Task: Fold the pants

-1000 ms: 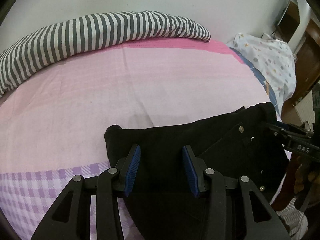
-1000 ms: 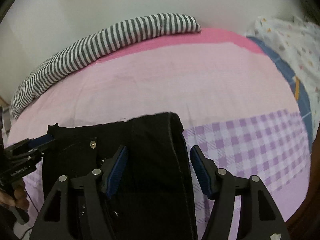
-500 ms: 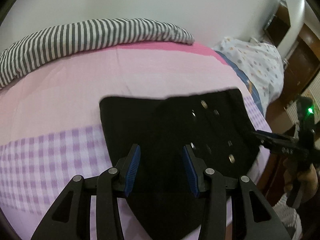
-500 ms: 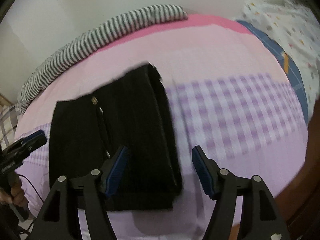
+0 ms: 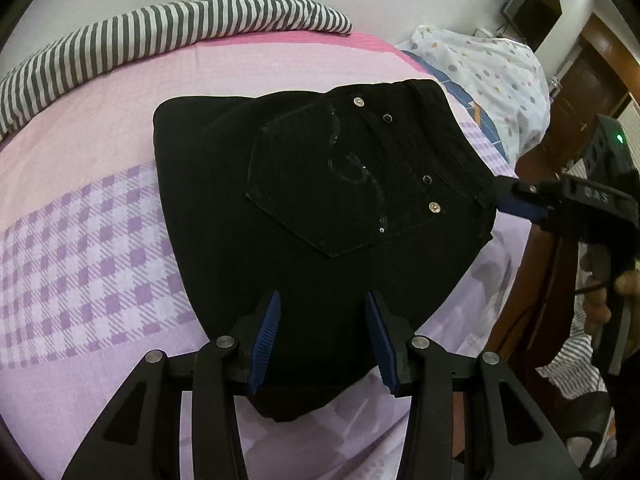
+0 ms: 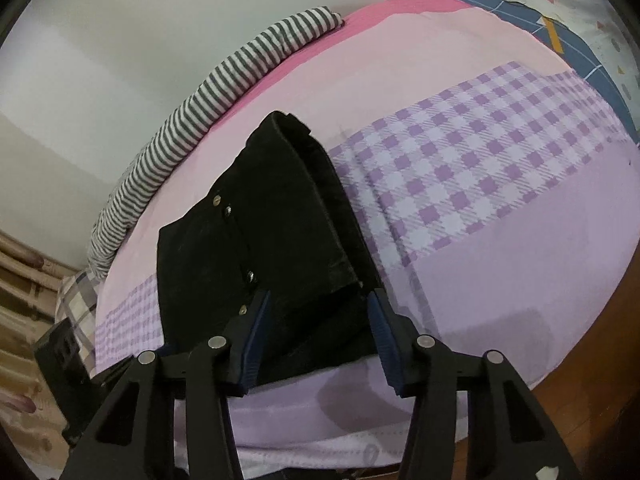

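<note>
Black pants lie folded into a compact stack on the pink and purple bed sheet, back pocket and rivets up. My left gripper is open, its blue pads on either side of the stack's near edge, above it. My right gripper is open over the waistband end of the pants. In the left wrist view the right gripper shows at the right edge of the pants, close to the waistband corner. Neither gripper holds cloth.
A grey and white striped blanket lies along the far edge by the white wall. A dotted white pillow sits at the right. The wooden bed frame runs along the near edge.
Both grippers have pulled back and risen from the pants, so the folded stack now shows whole and lies on the sheet by itself.
</note>
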`<state>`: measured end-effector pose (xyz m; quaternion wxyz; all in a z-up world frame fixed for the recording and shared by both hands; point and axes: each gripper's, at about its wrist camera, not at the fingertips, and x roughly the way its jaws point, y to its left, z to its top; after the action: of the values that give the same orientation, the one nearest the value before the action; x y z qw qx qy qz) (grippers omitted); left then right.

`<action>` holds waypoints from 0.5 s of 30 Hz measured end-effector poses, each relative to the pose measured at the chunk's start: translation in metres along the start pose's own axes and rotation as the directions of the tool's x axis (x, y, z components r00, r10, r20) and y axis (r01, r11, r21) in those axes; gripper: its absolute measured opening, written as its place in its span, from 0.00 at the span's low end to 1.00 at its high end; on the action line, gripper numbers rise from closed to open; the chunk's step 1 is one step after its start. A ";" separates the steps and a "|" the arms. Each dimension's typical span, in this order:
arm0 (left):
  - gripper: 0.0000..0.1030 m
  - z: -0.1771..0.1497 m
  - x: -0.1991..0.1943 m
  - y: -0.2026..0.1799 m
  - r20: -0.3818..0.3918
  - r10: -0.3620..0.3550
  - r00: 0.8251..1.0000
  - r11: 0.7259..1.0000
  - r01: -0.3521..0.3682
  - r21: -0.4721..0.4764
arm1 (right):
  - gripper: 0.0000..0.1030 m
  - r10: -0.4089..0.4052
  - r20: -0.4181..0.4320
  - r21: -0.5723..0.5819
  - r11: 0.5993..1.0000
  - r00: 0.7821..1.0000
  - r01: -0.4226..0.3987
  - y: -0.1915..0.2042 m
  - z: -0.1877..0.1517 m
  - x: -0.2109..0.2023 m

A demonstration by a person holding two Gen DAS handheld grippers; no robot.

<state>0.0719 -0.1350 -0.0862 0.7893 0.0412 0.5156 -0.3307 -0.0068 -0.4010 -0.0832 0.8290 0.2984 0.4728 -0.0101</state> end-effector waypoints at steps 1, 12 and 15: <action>0.44 -0.001 0.000 0.000 -0.001 0.000 1.000 1.000 0.000 -0.002 | 0.42 -0.006 0.007 -0.003 1.000 1.000 0.006 0.001 0.002 0.001; 0.45 -0.005 0.004 -0.001 -0.004 0.003 1.000 1.000 -0.003 -0.005 | 0.13 -0.045 0.079 -0.119 0.991 0.996 0.054 0.024 -0.002 -0.019; 0.45 -0.009 0.002 0.000 -0.008 -0.002 1.000 1.000 0.002 0.000 | 0.13 -0.072 0.091 -0.116 0.990 0.993 0.083 0.026 -0.009 -0.026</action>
<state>0.0651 -0.1320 -0.0918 0.7869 0.0420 0.5189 -0.3313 -0.0204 -0.3822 -0.0530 0.8642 0.2290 0.4473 -0.0271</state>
